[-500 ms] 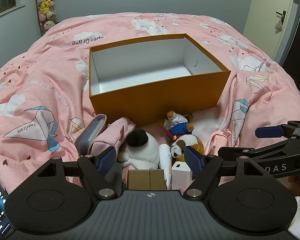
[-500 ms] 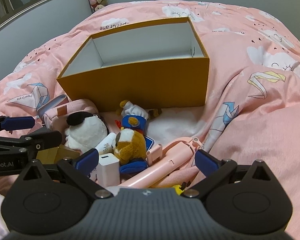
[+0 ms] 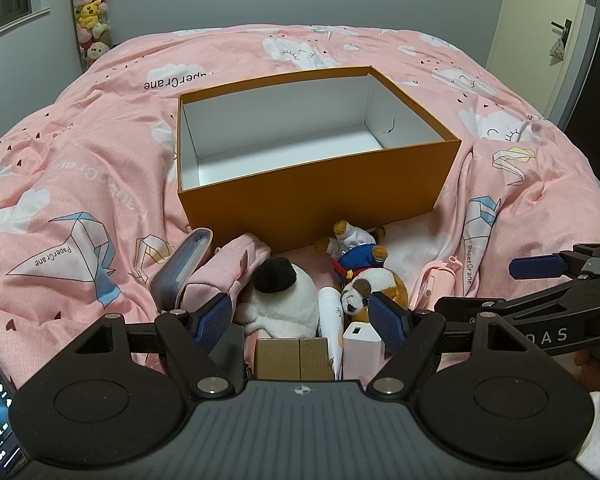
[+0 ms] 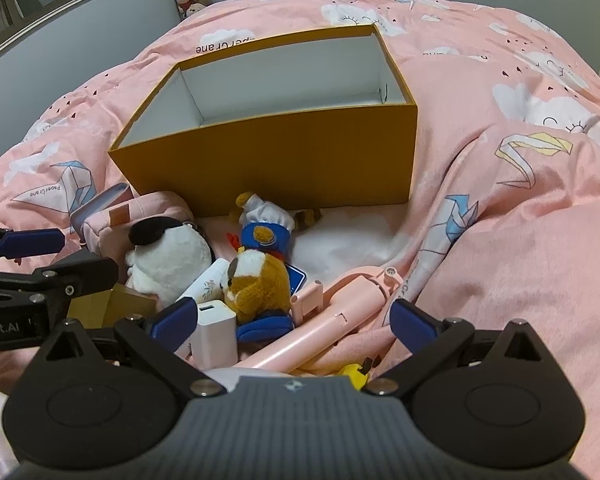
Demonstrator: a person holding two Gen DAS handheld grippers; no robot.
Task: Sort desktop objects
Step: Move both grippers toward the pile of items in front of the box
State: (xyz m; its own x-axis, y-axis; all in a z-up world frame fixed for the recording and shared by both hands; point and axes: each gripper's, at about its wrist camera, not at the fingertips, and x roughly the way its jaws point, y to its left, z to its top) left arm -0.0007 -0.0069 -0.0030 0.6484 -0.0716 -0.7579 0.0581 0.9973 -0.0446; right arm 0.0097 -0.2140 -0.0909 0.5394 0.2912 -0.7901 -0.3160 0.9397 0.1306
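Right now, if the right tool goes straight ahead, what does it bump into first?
Probably the pink stick lying between its open fingers, with the brown dog plush just left of it. Depth is hard to judge.

left wrist: near, downward | right wrist: same | shared: orange box [image 3: 316, 196]

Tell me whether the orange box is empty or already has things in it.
Empty. The orange box shows only bare white floor and walls inside in both views; the toys and other items all lie on the bedcover in front of it.
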